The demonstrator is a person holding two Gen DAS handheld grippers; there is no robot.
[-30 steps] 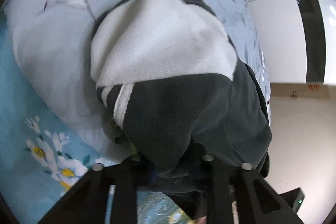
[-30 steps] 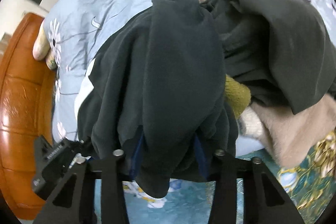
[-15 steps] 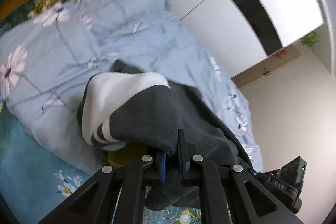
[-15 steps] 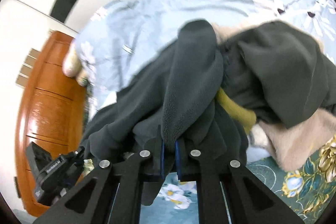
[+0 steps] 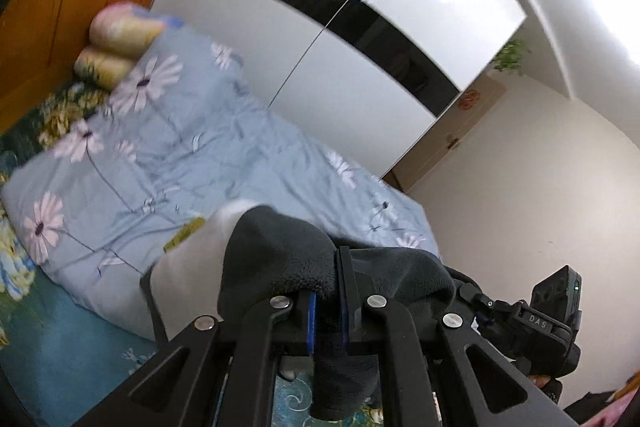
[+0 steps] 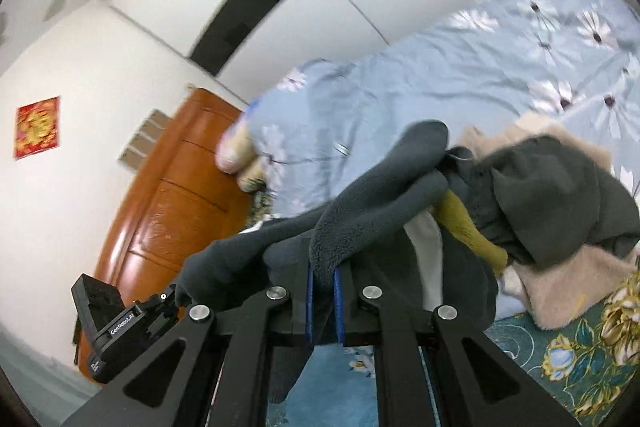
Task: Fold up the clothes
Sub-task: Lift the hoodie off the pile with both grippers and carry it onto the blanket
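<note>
Both grippers clamped on the same dark fleece (image 5: 280, 259), held up over the bed (image 5: 192, 155). Left gripper (image 5: 327, 301) pinches one bit, right gripper (image 6: 322, 291) another, w/ fabric hanging btwn them. More clothes (image 6: 560, 211) piled on the bed to the right.

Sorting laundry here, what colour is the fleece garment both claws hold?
Dark grey fleece garment with a white panel, clearest in the right wrist view.

We see a matt, fuzzy dark fleece garment (image 5: 280, 259), a smooth cotton-like quilt (image 5: 192, 155), a glossy wooden headboard (image 6: 168, 203), shiny wardrobe doors (image 5: 400, 39) and matt black plastic gripper frames.
</note>
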